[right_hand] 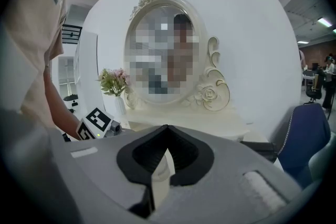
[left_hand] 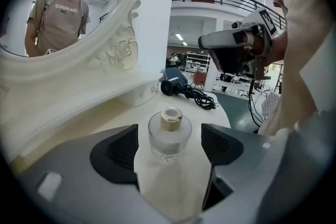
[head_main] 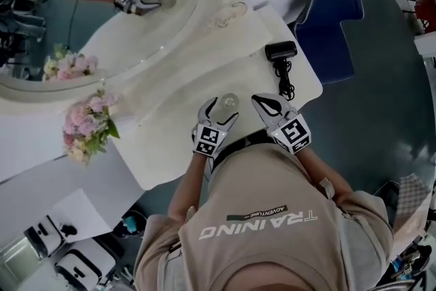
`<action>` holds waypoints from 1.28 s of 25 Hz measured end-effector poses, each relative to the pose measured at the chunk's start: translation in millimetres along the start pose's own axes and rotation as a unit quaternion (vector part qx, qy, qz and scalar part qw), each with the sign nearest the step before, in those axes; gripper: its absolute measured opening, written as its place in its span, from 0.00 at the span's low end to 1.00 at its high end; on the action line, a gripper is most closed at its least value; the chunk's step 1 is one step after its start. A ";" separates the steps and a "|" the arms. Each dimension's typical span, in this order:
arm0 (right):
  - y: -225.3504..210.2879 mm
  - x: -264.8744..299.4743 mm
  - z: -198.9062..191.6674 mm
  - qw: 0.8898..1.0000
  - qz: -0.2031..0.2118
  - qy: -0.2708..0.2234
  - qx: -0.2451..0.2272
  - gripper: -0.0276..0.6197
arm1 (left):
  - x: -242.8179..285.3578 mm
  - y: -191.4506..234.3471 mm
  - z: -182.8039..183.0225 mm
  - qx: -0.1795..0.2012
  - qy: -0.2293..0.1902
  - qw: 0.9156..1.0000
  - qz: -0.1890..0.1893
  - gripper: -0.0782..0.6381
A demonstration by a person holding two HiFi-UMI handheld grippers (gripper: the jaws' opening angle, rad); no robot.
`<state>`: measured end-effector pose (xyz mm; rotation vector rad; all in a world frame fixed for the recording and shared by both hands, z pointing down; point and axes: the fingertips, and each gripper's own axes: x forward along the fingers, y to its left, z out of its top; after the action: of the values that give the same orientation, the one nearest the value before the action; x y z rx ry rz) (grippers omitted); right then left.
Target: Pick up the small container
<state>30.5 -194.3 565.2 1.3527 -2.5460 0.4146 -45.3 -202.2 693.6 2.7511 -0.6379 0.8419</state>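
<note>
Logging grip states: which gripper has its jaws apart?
The left gripper: its jaws stand wide on either side of the small glass bottle. On the right gripper they meet at the tips.

Small container showing clear glossy glass body, brushed gold-toned collar on top. Left gripper showing matt grey plastic shells; pads looking black, ribbed, rubbery. Right gripper showing same matt grey plastic, black ribbed lining. Table showing smooth cream surface, soft sheen. Mirror frame, at 11 o'clock of container, gleaming glossy cream, carved relief. Hair dryer, at 1 o'clock of container, showing dark semi-gloss plastic, rubbery black cord. Chair, at 2 o'clock, looking blue, matt, upholstered. Shirt looking beige knit cloth.
</note>
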 end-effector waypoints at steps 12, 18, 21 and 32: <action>-13.6 1.8 -0.4 1.000 -0.002 0.010 0.005 0.05 | 41.2 -1.6 -10.1 0.009 0.007 0.999 -0.032 0.65; -21.1 -0.6 -6.2 1.000 0.000 0.024 0.013 0.05 | 56.9 -4.0 -8.6 0.021 0.009 0.999 -0.033 0.63; -26.0 -0.6 -9.7 0.999 0.001 0.029 0.014 0.05 | 62.0 -4.7 -8.9 0.022 0.008 0.999 -0.028 0.63; -27.1 7.0 -9.4 0.999 0.008 0.031 0.023 0.05 | 67.0 -3.9 -7.7 0.038 0.002 0.999 -0.017 0.62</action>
<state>49.9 -210.8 580.1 1.3137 -2.5129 0.5140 2.7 -219.5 737.9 2.8198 -0.5681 0.8811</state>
